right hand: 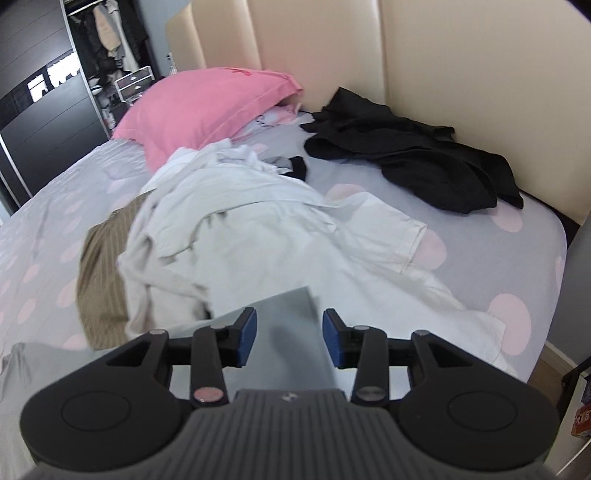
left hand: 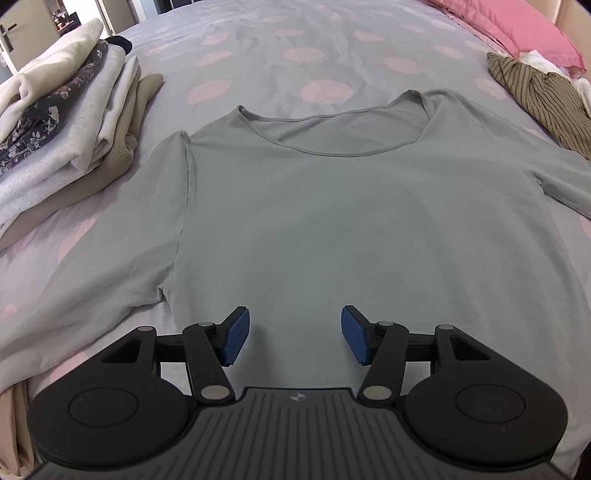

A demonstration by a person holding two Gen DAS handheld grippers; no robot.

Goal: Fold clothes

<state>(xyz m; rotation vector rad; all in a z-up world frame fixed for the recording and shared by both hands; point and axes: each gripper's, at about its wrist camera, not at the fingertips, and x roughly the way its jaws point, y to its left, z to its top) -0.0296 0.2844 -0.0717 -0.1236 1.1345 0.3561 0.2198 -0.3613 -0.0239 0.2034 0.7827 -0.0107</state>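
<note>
On the bed sheet (left hand: 295, 48), grey with pink dots, a grey long-sleeved shirt (left hand: 314, 206) lies spread flat, its neckline toward 12 o'clock. The left gripper (left hand: 295, 334) hangs over the shirt's lower part with its blue pads well apart and nothing between them. At 10 o'clock sits a stack of folded clothes (left hand: 62, 122); at 2 o'clock lies a striped brown garment (left hand: 535, 99), near a pink pillow (left hand: 517, 26).

From the right wrist, the right gripper (right hand: 289, 338) is released too: a grey sleeve end (right hand: 284, 314) lies between the pads, not pinched. Beyond, at 12 o'clock, lies a crumpled white garment (right hand: 258, 225); at 1 o'clock, black clothing (right hand: 417, 155) against the headboard (right hand: 461, 55).
</note>
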